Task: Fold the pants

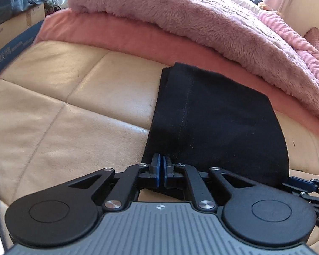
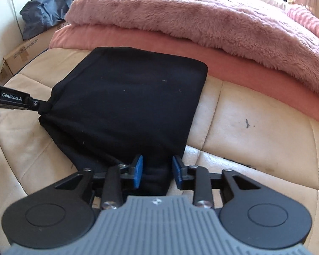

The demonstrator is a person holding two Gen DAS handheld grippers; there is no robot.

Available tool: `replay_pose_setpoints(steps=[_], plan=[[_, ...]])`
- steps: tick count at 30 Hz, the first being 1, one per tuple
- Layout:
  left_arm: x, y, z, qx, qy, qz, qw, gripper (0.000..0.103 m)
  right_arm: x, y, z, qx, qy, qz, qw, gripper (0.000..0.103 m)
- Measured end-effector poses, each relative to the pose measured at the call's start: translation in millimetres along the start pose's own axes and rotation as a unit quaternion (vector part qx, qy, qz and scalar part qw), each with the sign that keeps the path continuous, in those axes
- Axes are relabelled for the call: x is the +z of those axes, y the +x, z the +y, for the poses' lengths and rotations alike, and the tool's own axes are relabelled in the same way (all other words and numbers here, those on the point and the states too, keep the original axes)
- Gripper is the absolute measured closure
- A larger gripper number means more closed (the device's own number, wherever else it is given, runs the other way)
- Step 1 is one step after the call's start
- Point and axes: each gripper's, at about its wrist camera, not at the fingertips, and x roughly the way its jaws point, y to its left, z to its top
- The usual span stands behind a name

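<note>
The black pants (image 1: 214,119) lie folded on a cream leather cushion (image 1: 63,114), their far edge against a pink blanket. My left gripper (image 1: 161,161) is shut on the near left corner of the pants. In the right wrist view the pants (image 2: 127,97) spread ahead, and my right gripper (image 2: 157,165) stands open with its blue pads on either side of the near right corner, not pinching it. The left gripper (image 2: 43,106) shows there at the left, clamped on the cloth's bunched corner.
A fluffy pink blanket (image 1: 202,21) lies on a salmon one (image 1: 138,36) along the back. Cardboard boxes (image 2: 19,57) and a blue bag (image 2: 46,10) stand at the left beyond the cushion. The cream cushion (image 2: 255,127) stretches to the right of the pants.
</note>
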Motion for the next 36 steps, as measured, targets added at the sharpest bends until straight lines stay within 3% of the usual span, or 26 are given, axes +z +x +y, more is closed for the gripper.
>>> replay_pose_setpoints(steps=[2, 5, 8, 10, 11, 15, 18, 21, 23, 30, 36], plan=[[-2, -19, -5, 0.002, 0.0, -0.025, 0.9997, 0.094, 6, -13, -3, 0.007, 0.013, -0.005, 1.0, 0.076], [-8, -58, -20, -0.008, 0.006, -0.073, 0.9973, 0.081, 15, -49, -3, 0.011, 0.019, -0.042, 0.999, 0.063], [-18, -98, -40, -0.003, 0.017, -0.123, 0.9922, 0.063, 20, -94, 0, 0.008, 0.016, -0.092, 0.996, 0.049], [-24, -125, -54, -0.002, 0.027, -0.157, 0.9873, 0.045, 20, -125, 1, 0.007, 0.018, -0.127, 0.992, 0.04], [-27, -137, -61, -0.002, 0.032, -0.173, 0.9845, 0.041, 17, -157, 3, 0.005, 0.021, -0.161, 0.987, 0.037], [-39, -177, -89, 0.008, 0.056, -0.219, 0.974, 0.015, 7, -196, 6, -0.002, 0.024, -0.199, 0.98, 0.021], [-50, -197, -103, 0.017, 0.071, -0.238, 0.9684, 0.01, -7, -227, 12, -0.022, 0.032, -0.224, 0.974, 0.021], [-59, -204, -110, 0.027, 0.079, -0.237, 0.9678, 0.001, -26, -249, 16, -0.052, 0.033, -0.236, 0.97, 0.021], [-66, -200, -114, 0.028, 0.083, -0.217, 0.9722, 0.0, -39, -255, 18, -0.068, 0.038, -0.231, 0.97, 0.021], [-104, -176, -124, 0.037, 0.11, -0.146, 0.9823, 0.0, -81, -245, 28, -0.055, 0.078, -0.193, 0.977, 0.021], [-117, -172, -125, 0.048, 0.115, -0.132, 0.9834, 0.0, -90, -231, 34, -0.062, 0.085, -0.158, 0.982, 0.021]])
